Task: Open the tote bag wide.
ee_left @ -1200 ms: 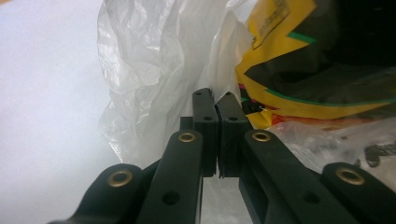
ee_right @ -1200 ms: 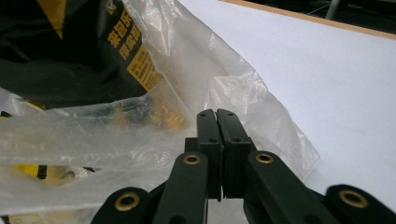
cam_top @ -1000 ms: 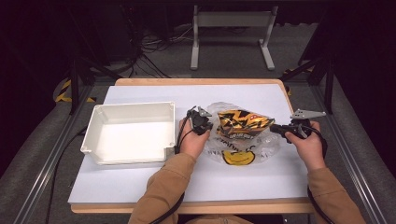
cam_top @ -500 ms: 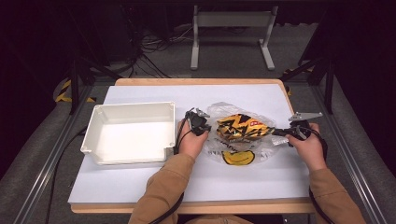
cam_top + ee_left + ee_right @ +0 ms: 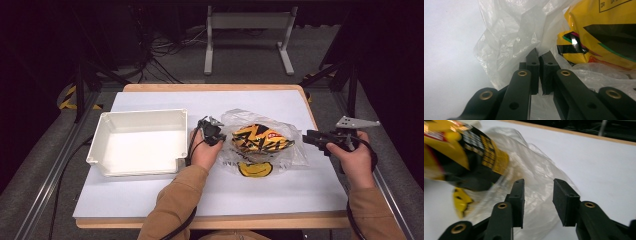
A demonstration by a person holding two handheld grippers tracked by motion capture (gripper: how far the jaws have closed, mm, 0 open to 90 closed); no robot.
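Plastic bag (image 5: pixel 280 150) sits mid-frame holding the yellow snack packet (image 5: pixel 260 140); my left gripper (image 5: pixel 539 58) pinches its edge, my right gripper (image 5: pixel 537 195) gapes apart, seemingly just clear.

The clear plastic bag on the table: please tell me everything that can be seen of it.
The clear plastic bag is thin, crinkled and see-through, with a yellow smiley print near the person. It lies flat on the white table, right of the white tray. A yellow-and-black snack packet sits inside. The left gripper pinches its edge; the right gripper is open at the other end.
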